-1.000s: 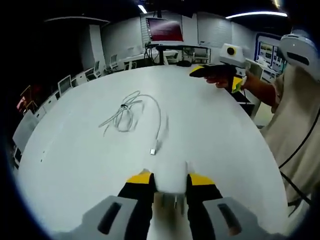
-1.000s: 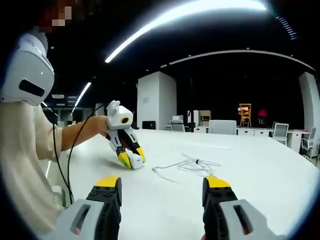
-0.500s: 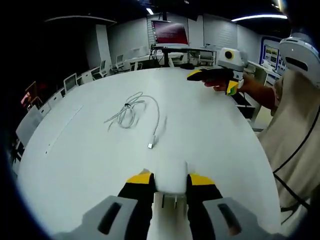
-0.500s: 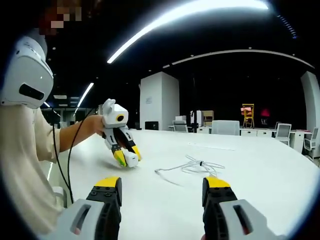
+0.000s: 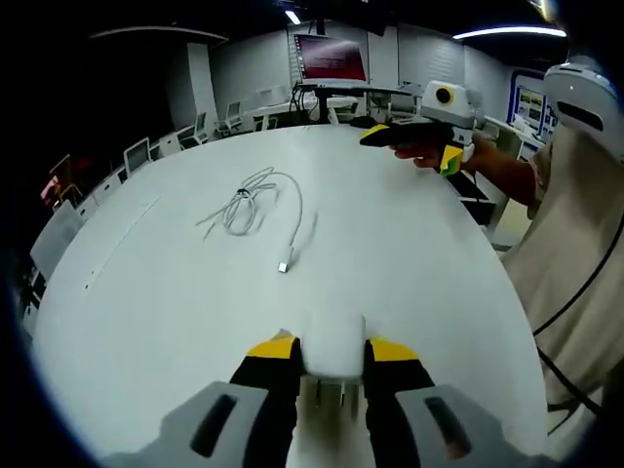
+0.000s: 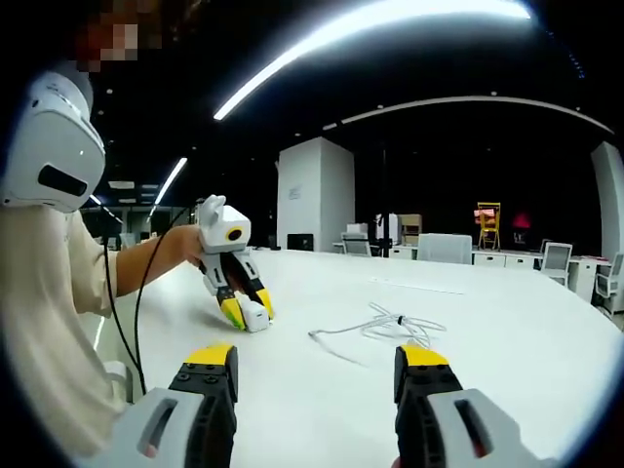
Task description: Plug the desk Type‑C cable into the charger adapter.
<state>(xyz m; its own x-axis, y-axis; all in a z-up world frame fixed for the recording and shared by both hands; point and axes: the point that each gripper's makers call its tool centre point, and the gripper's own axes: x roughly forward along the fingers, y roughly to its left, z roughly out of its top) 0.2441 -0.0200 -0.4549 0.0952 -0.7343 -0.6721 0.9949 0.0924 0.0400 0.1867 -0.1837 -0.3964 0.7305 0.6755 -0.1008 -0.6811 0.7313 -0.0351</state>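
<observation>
White charger adapter [image 5: 333, 343], blocky, prongs toward the camera, pinched in left gripper [image 5: 331, 353]. White cable [image 5: 261, 200], loosely coiled on table [image 5: 409, 244], metal plug free. Right gripper [image 6: 319, 363] spread, holding nothing.

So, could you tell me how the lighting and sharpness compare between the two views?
Left gripper view: evenly lit white table, cable sharp, fisheye bending the table edge, right gripper slightly soft. Right gripper view: dark room, ceiling light strip blown out, left gripper and charger adapter fairly clear.
</observation>
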